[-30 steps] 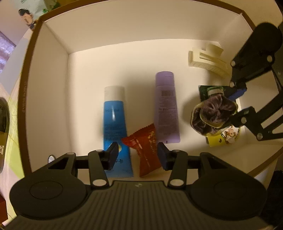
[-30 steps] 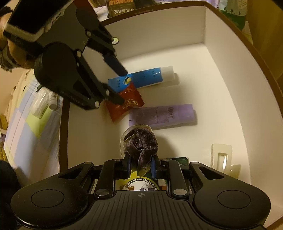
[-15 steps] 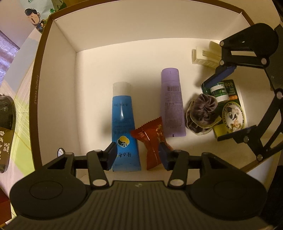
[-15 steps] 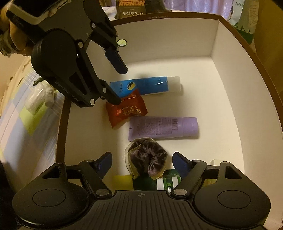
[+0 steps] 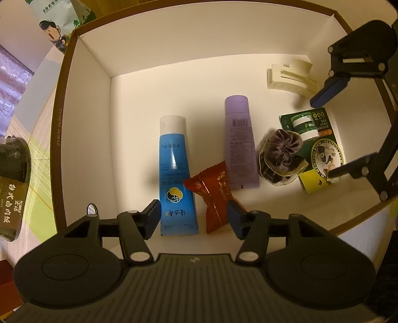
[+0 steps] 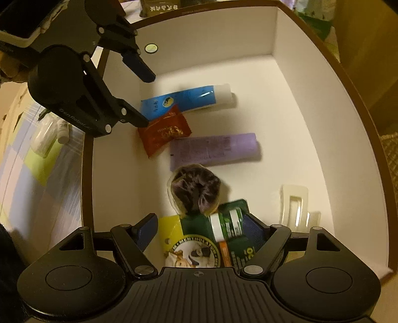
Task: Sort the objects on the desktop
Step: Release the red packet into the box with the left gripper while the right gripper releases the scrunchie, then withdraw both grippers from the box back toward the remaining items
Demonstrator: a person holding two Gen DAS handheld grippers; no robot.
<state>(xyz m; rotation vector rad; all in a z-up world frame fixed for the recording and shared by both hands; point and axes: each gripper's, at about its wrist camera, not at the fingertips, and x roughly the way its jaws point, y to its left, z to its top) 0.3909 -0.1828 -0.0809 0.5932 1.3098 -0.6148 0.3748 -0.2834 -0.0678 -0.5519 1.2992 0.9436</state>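
A white box (image 5: 87, 129) (image 6: 335, 104) with a brown rim holds a blue tube (image 5: 174, 169) (image 6: 189, 98), a red snack packet (image 5: 214, 191) (image 6: 164, 131), a purple tube (image 5: 240, 144) (image 6: 214, 149), a dark velvet scrunchie (image 5: 281, 154) (image 6: 196, 191), a green and yellow balm card (image 5: 316, 146) (image 6: 199, 243) and a cream hair claw (image 5: 291, 77) (image 6: 294, 206). My left gripper (image 5: 194, 221) (image 6: 144, 97) is open above the blue tube and packet. Over the balm card my right gripper (image 6: 199, 231) (image 5: 330, 134) stands open and empty, with the scrunchie lying loose just ahead of it.
Left of the box a dark snack package (image 5: 12, 188) lies on a checked cloth (image 6: 29, 174). A small white bottle (image 6: 62, 129) and a clear packet lie on that cloth. A green cartoon bag (image 5: 57, 22) stands behind the box.
My right gripper opened and let go of the scrunchie, which now lies on the box floor beside the purple tube. Both grippers have drawn back and up from the box.
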